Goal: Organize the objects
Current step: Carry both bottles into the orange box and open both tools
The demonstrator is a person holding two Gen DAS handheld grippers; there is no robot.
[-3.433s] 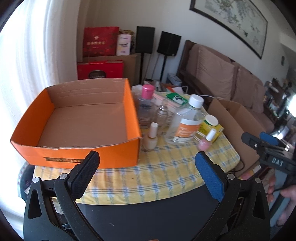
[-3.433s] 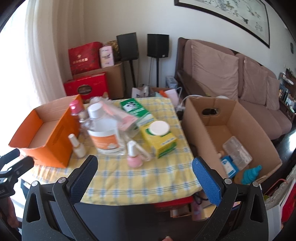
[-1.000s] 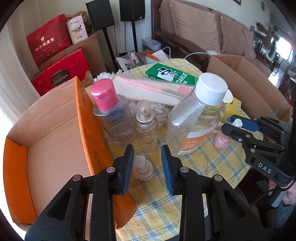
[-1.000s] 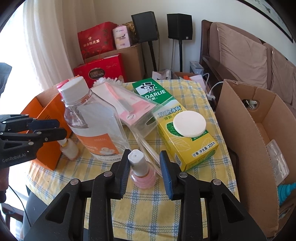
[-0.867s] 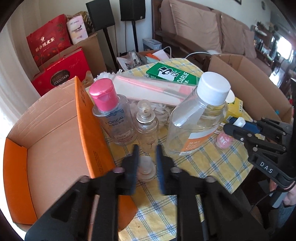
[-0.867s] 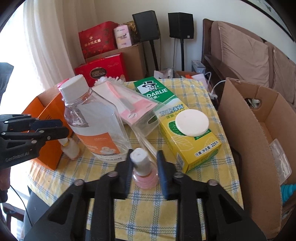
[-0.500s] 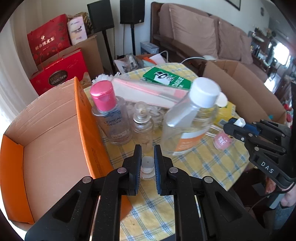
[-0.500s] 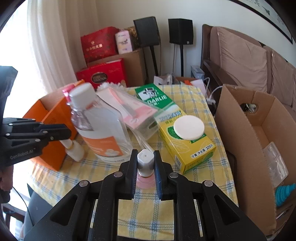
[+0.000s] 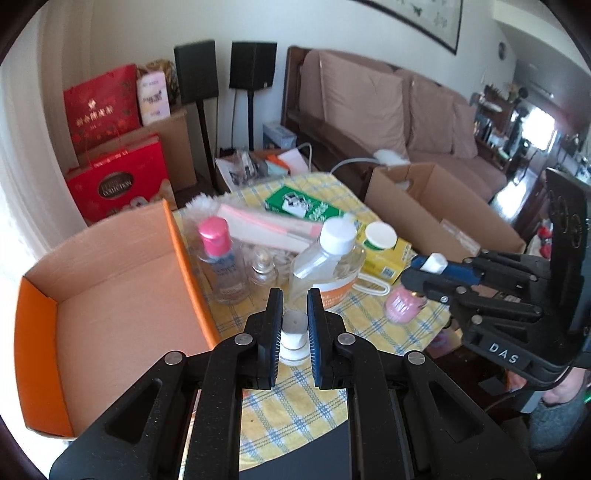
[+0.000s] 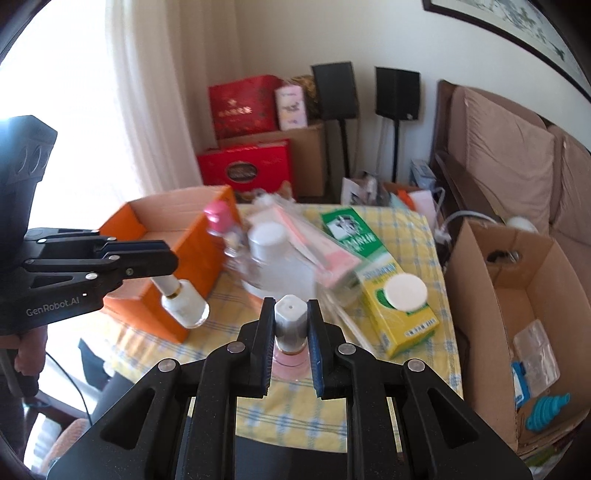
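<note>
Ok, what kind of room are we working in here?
Most likely a home living room: a cushioned sofa, two speakers on stands, a framed painting on the wall.

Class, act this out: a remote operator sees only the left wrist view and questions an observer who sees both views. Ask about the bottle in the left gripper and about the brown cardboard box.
Operator: My left gripper hides most of its bottle. What does the body look like?
Observer: The right wrist view shows a cream bottle with a gold collar, hanging tilted from its clamped cap.
Operator: What lies deep in the brown box?
Observer: A teal ribbed item sits near the box's front corner.
</note>
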